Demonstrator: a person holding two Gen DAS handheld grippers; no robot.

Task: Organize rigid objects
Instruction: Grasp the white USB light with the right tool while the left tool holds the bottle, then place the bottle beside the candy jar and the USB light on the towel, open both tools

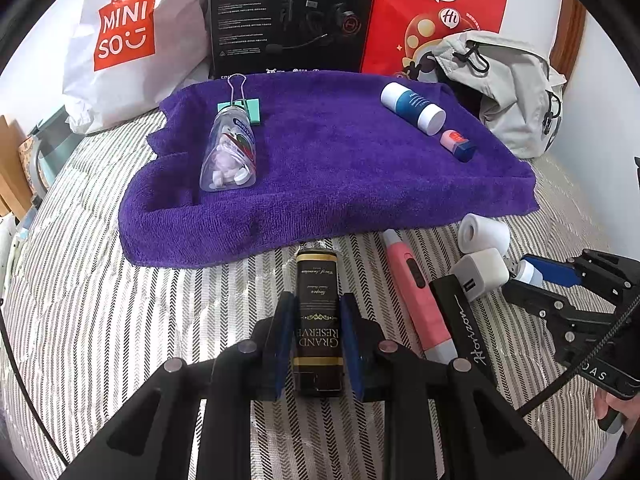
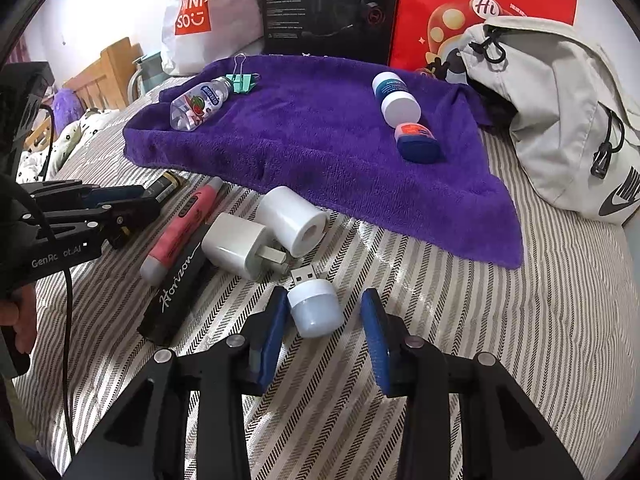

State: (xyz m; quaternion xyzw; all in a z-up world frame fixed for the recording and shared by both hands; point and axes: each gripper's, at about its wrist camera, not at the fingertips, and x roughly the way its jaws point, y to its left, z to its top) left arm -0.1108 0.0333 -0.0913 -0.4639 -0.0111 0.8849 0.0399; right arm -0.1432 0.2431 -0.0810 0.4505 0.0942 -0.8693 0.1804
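Left wrist view: left gripper (image 1: 316,336) clenched on black tin (image 1: 318,320), lying on striped bedcover (image 1: 100,320). Right gripper (image 2: 326,320) released around USB lamp (image 2: 316,308). Clear bottle (image 1: 230,152) holding white tablets lies on purple towel (image 1: 340,184).

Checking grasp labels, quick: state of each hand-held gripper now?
Left hand-held gripper: closed on tin.
Right hand-held gripper: open, USB light between pads, unclamped.

White wall (image 2: 100,8) at the back, daylight pretty bright. Striped bedspread (image 2: 500,340) fills the lower frame, wooden bed frame (image 2: 108,76) at upper left.
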